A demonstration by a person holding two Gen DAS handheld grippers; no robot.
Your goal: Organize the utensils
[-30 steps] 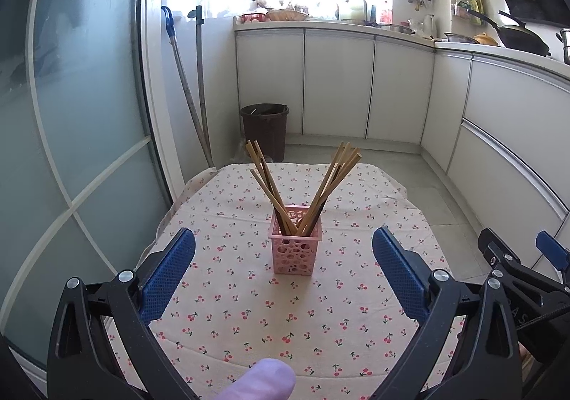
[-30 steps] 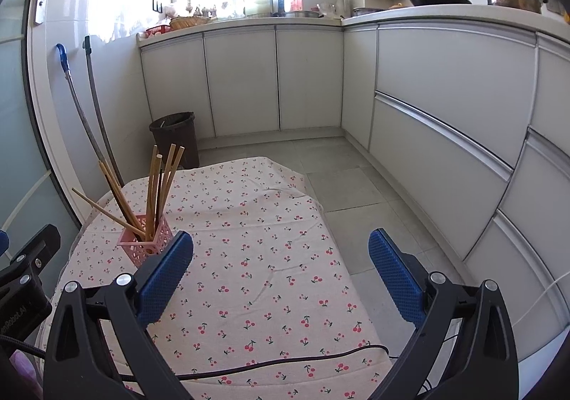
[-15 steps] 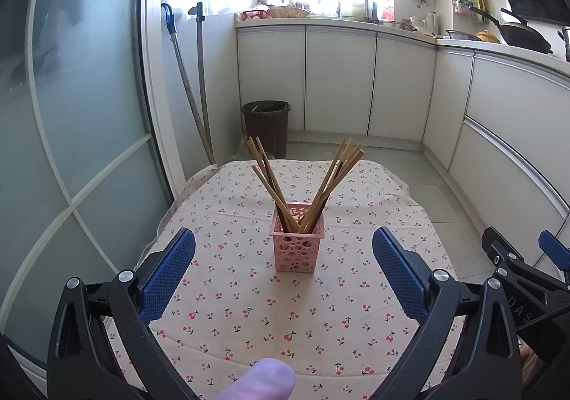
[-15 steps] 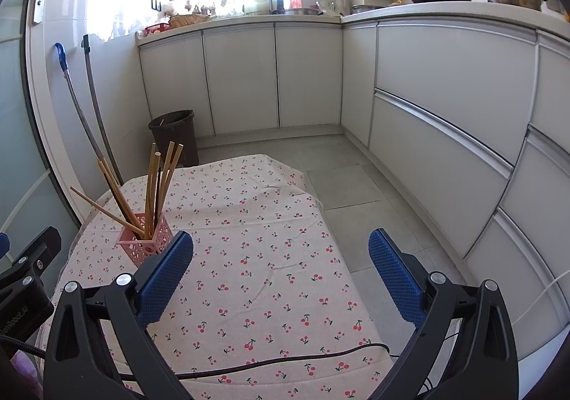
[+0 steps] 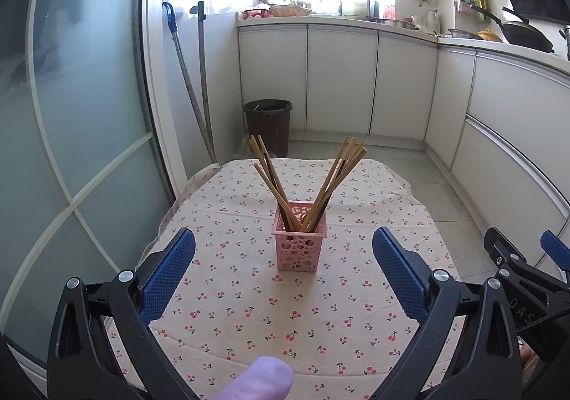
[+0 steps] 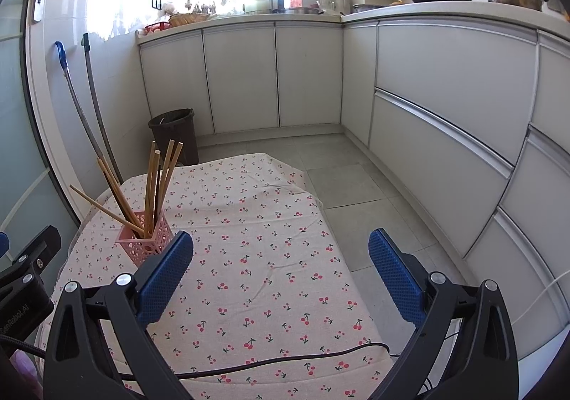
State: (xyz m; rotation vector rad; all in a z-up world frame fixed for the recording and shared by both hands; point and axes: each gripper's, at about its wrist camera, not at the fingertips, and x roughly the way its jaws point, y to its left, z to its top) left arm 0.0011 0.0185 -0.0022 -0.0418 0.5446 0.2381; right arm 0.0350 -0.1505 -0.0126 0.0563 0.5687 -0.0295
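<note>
A pink perforated holder (image 5: 300,244) stands upright on the cherry-print tablecloth (image 5: 249,311), with several wooden chopsticks (image 5: 331,179) fanned out of it in two bunches. My left gripper (image 5: 284,270) hovers just in front of the holder, open, with nothing between its blue pads (image 5: 167,273). The right wrist view has the same holder (image 6: 145,239) and chopsticks (image 6: 156,182) at the left. My right gripper (image 6: 280,271) is open and empty over the cloth (image 6: 270,257), to the right of the holder.
A black cable (image 6: 249,362) lies across the cloth's near edge. A dark bin (image 5: 268,125) and two mop handles (image 5: 192,90) stand beyond the table by a glass door (image 5: 71,150). White cabinets (image 6: 445,107) run along the back and right. A fingertip (image 5: 263,380) shows at the bottom.
Both cameras have risen or tilted slightly, so the holder sits a little lower in view. Both grippers stay open and the chopsticks have not moved.
</note>
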